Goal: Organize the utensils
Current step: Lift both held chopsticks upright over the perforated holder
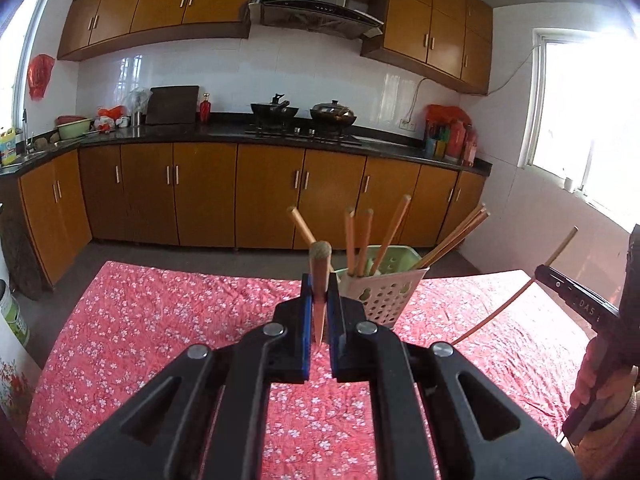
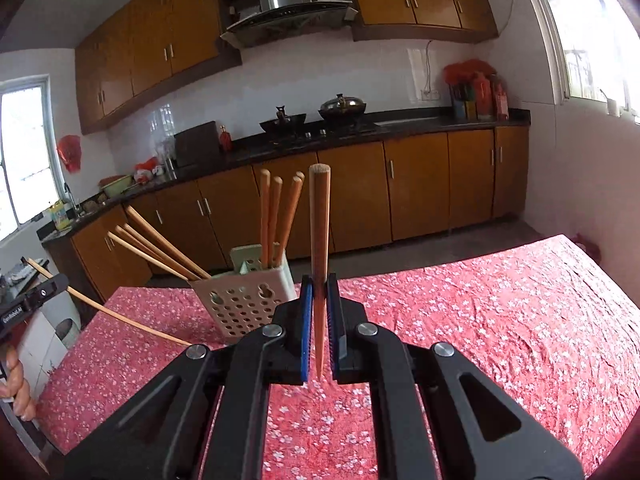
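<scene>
Red floral cloth covers the whole worktop, and everything here sits in relation to the perforated utensil holder standing on it. That holder, pale plastic with a green inner rim, already carries several wooden chopsticks; some stand near upright at its middle, others lean out over one side.

Behind the holder runs a dark kitchen counter with two woks on a hob, well apart from the work.

The left gripper is lifted above the cloth on the near side of the holder and just to its left. Its fingers pinch one chopstick, thick end pointing up and away. The right gripper sits on the near side of the holder and to its right. Its fingers clamp a second chopstick the same way, thick end up.

Judging by this, the step in hand is carrying a stick in each hand toward the holder. The next move likely calls for bringing each stick over the holder's open top, tipping the thin end downward, clearing the sticks already leaning there, then spreading the fingers so it drops in. The leaning sticks could be knocked if the approach comes in from their side.
</scene>
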`<state>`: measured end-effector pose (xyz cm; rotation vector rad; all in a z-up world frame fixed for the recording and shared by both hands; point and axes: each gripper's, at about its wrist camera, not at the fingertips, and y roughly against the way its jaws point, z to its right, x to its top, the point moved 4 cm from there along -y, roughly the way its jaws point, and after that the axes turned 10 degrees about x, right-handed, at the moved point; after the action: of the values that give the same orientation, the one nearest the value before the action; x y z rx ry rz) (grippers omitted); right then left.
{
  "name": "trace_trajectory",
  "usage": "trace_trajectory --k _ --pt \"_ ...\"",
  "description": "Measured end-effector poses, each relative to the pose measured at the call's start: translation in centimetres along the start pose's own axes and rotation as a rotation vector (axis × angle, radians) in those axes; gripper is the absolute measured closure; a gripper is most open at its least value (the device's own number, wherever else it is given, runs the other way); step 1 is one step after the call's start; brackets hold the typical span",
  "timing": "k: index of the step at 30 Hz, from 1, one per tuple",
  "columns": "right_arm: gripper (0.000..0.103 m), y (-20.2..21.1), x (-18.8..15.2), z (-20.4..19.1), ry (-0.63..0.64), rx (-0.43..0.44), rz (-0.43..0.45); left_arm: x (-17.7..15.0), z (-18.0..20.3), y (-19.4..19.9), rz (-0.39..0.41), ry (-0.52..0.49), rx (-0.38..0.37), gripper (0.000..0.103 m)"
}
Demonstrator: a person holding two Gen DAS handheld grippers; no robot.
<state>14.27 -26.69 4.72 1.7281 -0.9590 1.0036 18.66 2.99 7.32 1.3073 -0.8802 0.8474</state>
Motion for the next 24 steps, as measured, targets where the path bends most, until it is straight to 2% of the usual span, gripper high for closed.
trace_trajectory --k 7,13,19,24 --pt "0.095 2.0 5.3 -3.8 0.060 0.088 0.141 4.5 3.8 2.2 0.115 0.011 -0.101 0.095" --pt "0.095 1.0 8.2 -5.4 0.114 0.081 0.229 7.7 6.2 1.5 0.191 0.010 -0.084 0.095" --pt "0.095 -2.1 8.3 -5.3 0.131 0.065 0.238 8.7 6.3 -1.9 0.175 0.010 -0.032 0.095" --pt "0.095 -5.0 7.6 -4.8 0.125 0.061 0.182 8.2 6.6 -4.3 0.145 -0.017 -0.015 0.095"
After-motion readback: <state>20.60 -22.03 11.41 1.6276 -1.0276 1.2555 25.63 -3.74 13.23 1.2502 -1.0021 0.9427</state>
